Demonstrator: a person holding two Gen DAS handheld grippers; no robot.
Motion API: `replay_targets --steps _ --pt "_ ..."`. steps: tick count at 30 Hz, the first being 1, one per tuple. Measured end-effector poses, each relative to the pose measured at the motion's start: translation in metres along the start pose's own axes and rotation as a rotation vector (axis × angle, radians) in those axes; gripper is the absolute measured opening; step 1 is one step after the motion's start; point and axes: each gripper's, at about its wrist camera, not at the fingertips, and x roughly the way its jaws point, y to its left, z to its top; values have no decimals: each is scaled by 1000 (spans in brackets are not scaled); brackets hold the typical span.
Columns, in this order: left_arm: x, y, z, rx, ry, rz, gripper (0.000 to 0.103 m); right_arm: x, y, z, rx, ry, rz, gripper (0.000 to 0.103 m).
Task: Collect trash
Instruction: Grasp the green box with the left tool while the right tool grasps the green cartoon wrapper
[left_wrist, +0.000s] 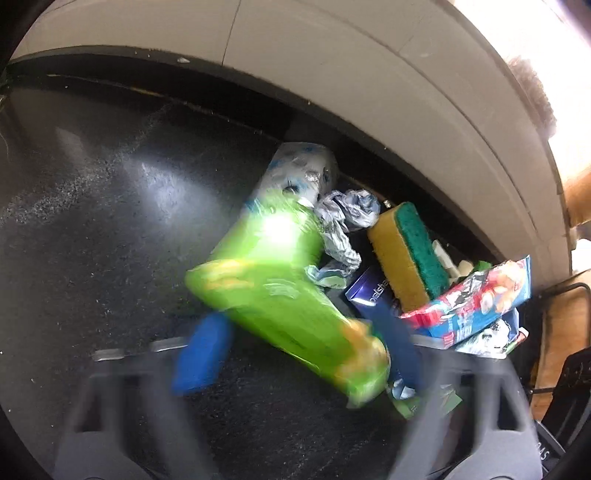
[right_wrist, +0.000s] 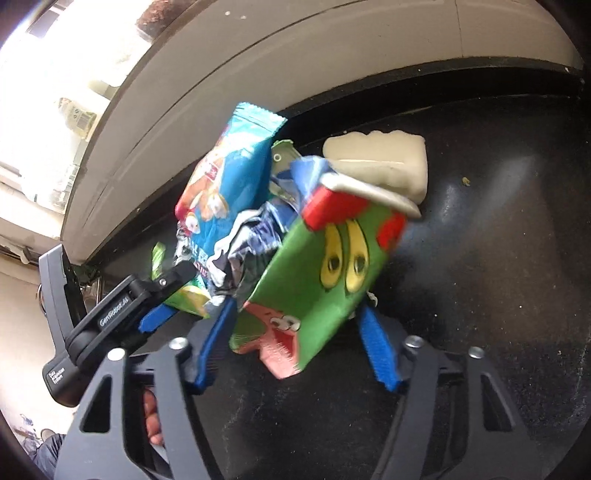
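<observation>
A pile of trash lies on a black counter (left_wrist: 110, 221) against a pale ledge. In the left wrist view a shiny green packet (left_wrist: 280, 295) lies slanted between the blue fingers (left_wrist: 201, 354) of my left gripper (left_wrist: 301, 317), which is shut on it. In the right wrist view a green carton with cartoon eyes (right_wrist: 325, 280) sits tilted between the blue fingers (right_wrist: 376, 350) of my right gripper (right_wrist: 295, 310), whose pads press its two sides. The carton hides the trash directly behind it.
A yellow-green sponge (left_wrist: 406, 254), crumpled wrapper (left_wrist: 343, 225), purple box (left_wrist: 369, 295) and red-blue snack bag (left_wrist: 472, 299) crowd the pile. A white foam piece (right_wrist: 380, 162) and blue snack bag (right_wrist: 229, 166) lie behind the carton. The pale ledge (right_wrist: 258, 55) bounds the counter. A hand (right_wrist: 153, 413) shows low left.
</observation>
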Motion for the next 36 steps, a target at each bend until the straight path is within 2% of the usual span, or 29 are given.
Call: replay_targets --steps 1,2,3,8,11,14,17,24,28,32,36 --pt "-3 5 0 -5 16 -7 49 -5 0 -1 -11 -1 6 54" --pt "-5 9 -1 -16 23 -20 42 -9 1 -4 -18 -1 7 54" --pt "-8 12 -3 -27 28 -31 39 -14 1 -7 -26 -4 8 53" --pt "-42 16 -21 61 8 -42 39 -50 6 -26 -112 -27 -25 53" --pt "-70 18 -39 174 -14 10 39 -73 12 -41 -175 -44 -40 53" --pt "-91 17 -55 234 -31 38 39 -84 21 -56 -220 -51 -54 53" --pt "-106 19 -63 256 -39 59 39 -93 26 -72 -252 -55 -56 53" --pt "-128 27 -89 252 -62 78 39 -95 40 -82 -328 -47 -65 53" --pt "-152 37 -99 263 -125 127 39 -89 78 -88 -444 -29 -42 53" --pt "-192 66 -113 257 -203 222 39 -75 136 -101 -593 8 28 53" --pt "-233 115 -137 170 -257 320 39 -46 212 -135 -786 91 124 53"
